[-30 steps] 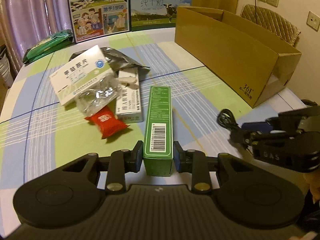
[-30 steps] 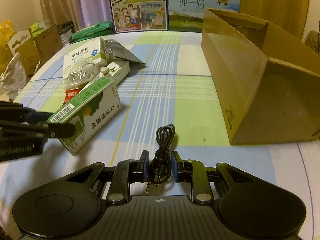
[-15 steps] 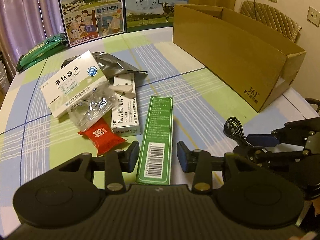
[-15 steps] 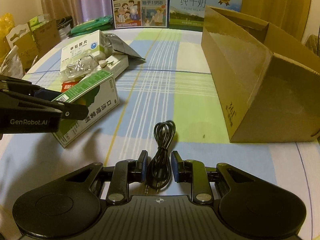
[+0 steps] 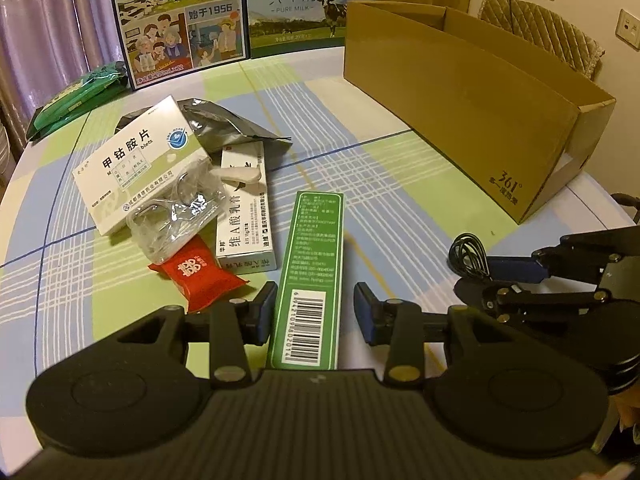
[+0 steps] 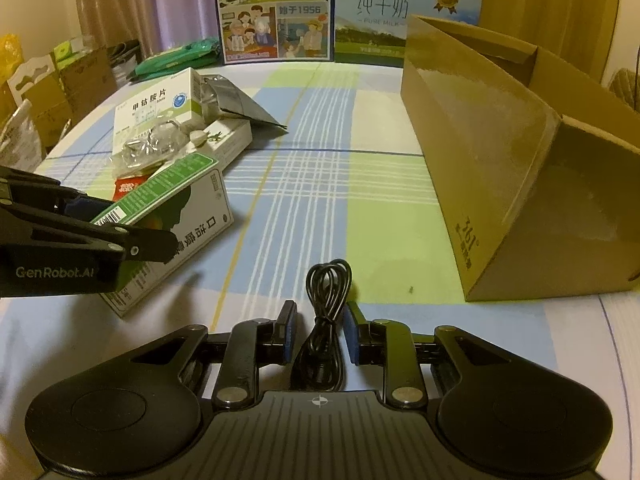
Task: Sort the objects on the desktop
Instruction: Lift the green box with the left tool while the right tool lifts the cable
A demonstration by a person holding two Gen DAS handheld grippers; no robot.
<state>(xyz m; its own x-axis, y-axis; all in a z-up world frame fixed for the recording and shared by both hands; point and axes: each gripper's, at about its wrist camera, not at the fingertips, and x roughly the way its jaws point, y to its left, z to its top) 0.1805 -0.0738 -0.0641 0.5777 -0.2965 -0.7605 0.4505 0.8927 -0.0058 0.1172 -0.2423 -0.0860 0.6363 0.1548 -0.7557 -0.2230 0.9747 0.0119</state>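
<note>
Left wrist view: left tongs open, straddling the long green cardboard box; its long axis runs straight ahead, near end between the pads, gaps on both sides.

Right wrist view: right tongs open around the coiled black cable. Brown cardboard carton ahead-right; interior hidden.

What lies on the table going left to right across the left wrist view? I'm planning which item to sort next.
Green packets → white medicine box → red snack packet → long green box between the left gripper fingers → coiled black cable → right gripper.
</note>
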